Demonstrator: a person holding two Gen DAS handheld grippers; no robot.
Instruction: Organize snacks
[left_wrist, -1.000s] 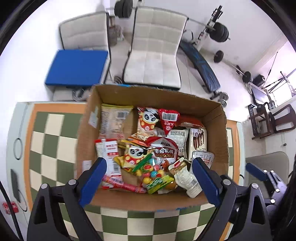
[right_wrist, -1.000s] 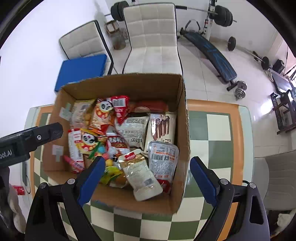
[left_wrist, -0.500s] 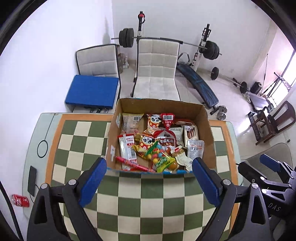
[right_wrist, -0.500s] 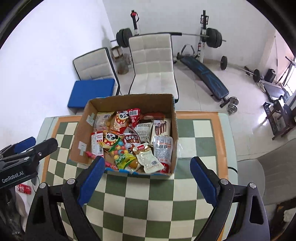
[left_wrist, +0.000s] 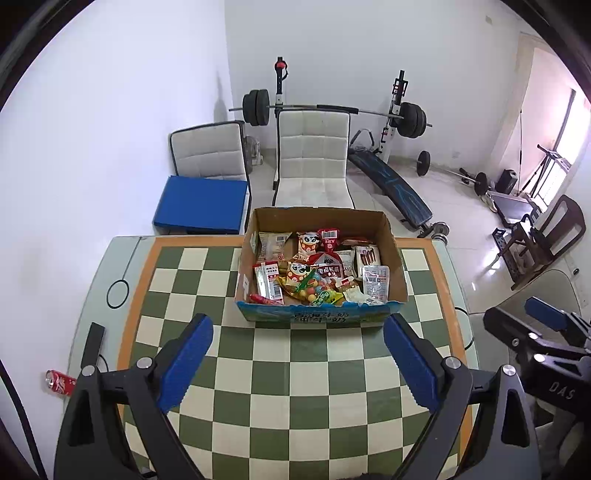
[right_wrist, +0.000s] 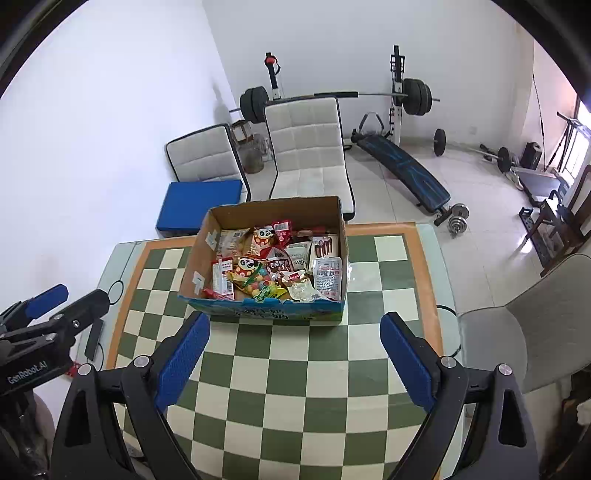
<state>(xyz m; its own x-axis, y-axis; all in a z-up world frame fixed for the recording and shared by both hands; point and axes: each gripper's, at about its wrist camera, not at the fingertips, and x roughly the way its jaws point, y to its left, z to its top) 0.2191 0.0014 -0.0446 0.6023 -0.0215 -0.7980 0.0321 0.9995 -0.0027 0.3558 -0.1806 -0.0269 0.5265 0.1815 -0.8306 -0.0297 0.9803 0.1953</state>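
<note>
An open cardboard box (left_wrist: 397, 266) (right_wrist: 192, 254) stands on the far half of the checkered table (left_wrist: 317, 373) (right_wrist: 306, 376). Several snack packets (left_wrist: 317, 275) (right_wrist: 275, 267) fill it: panda bags, red pouches, a candy bag. My left gripper (left_wrist: 297, 328) hangs open and empty above the near table, well short of the box. My right gripper (right_wrist: 295, 325) is likewise open, with nothing between its blue pads. Each gripper shows at the edge of the other's view: the right gripper (left_wrist: 535, 332), the left gripper (right_wrist: 44, 314).
Beyond the table stand a white chair (left_wrist: 314, 166), a second chair bearing a blue cushion (left_wrist: 201, 205), and a barbell rack with a weight bench (left_wrist: 391, 184). A grey chair (right_wrist: 528, 321) sits at the table's right. A red can (left_wrist: 59, 382) lies on the floor at left.
Both grippers have pulled back and up from right over the box; the box now looks small and far, with bare table in front. Both stayed open.
</note>
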